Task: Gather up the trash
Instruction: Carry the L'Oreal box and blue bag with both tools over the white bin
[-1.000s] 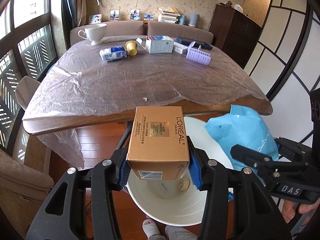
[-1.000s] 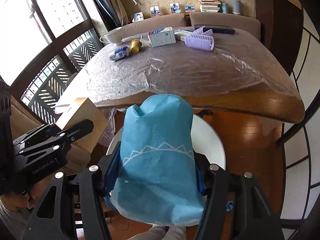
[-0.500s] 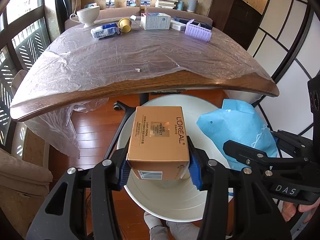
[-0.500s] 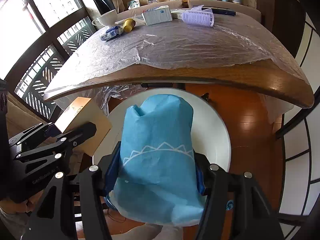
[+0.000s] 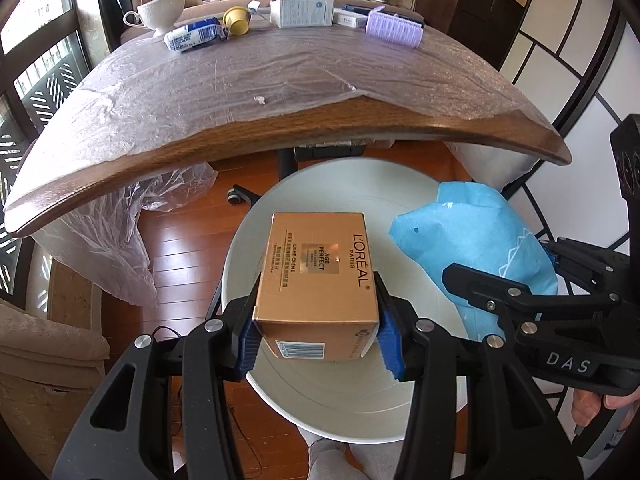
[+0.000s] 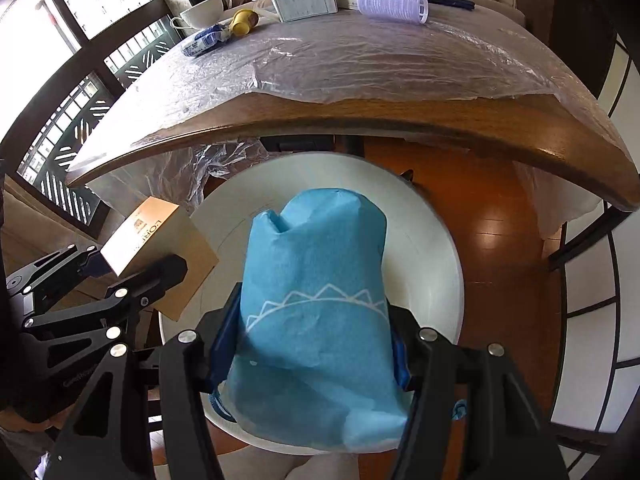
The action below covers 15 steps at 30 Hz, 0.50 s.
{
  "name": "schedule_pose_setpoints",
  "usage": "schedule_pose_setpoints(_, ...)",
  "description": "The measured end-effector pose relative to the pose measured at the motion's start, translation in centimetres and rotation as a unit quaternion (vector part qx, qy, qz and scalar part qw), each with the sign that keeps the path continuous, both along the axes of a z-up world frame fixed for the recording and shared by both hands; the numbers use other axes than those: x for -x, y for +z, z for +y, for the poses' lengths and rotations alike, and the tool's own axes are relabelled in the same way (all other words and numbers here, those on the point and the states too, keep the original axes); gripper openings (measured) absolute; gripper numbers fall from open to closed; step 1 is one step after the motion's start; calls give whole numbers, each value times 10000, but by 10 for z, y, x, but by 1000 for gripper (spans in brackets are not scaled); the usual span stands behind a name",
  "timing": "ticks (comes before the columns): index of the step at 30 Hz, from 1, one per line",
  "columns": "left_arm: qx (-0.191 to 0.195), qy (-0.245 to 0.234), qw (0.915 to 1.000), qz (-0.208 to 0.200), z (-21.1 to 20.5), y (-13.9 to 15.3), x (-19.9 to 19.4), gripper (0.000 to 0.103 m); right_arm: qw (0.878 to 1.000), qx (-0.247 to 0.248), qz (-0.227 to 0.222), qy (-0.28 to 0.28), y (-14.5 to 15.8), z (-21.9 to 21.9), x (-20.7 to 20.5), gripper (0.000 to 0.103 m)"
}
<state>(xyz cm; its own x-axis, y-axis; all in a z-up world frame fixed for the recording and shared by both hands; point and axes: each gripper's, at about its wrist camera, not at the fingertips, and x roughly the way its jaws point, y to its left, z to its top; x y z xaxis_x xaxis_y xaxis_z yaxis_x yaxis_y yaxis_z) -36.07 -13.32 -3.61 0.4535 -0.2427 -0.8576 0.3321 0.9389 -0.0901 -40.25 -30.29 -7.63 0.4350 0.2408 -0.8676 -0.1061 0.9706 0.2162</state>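
Table covered with plastic film fills the upper half of the frame. Below it, a white bin is seen. Over the bin, a blue paper bag is pinched by the right gripper, and a L'Oréal box by the left gripper.

**Colours over the bin**

We see a tan-gold box with black lettering, a sky-blue bag bearing a white zigzag arc, a plain white bin, blue pads, and a reddish-brown floor.
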Motion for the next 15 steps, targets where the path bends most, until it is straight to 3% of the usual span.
schedule_pose_setpoints(15,-248,-143,9992,270,-4,-24,-5,50,9997,91,218,17,-18,5,-11,59)
